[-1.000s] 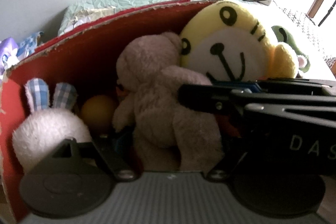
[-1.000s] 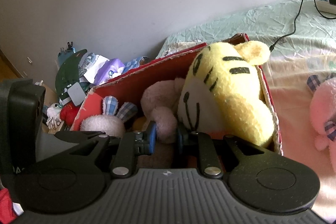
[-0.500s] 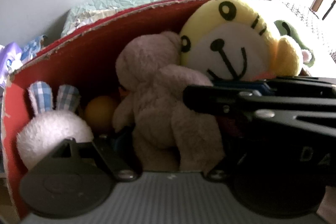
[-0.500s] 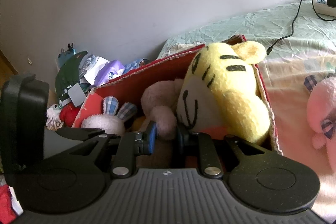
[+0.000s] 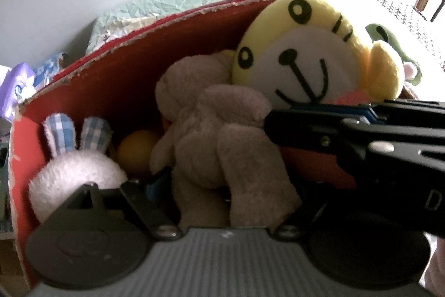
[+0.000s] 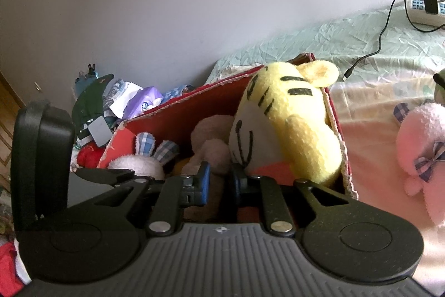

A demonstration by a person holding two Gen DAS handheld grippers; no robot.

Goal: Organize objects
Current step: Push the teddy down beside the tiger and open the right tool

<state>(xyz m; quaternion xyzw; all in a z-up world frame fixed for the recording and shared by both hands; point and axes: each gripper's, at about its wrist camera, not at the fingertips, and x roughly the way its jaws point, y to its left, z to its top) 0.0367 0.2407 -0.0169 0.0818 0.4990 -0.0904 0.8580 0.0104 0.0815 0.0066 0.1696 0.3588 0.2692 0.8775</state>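
The right tongs (image 6: 219,180) are closing on the brown bear's (image 6: 214,149) limb, inside the red box (image 6: 178,113); the left tongs (image 5: 222,185) are held apart around the bear (image 5: 222,135), beside the yellow tiger (image 5: 306,60).

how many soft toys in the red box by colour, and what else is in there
yellow tiger plush: 1
beige teddy bear: 1
white bunny with checked ears: 1
orange ball: 1
total visible in the red box: 4

Red cardboard box (image 5: 91,91) holds a beige teddy bear (image 5: 217,135), yellow tiger plush (image 5: 306,60) at right, white rabbit plush (image 5: 75,171) at left.
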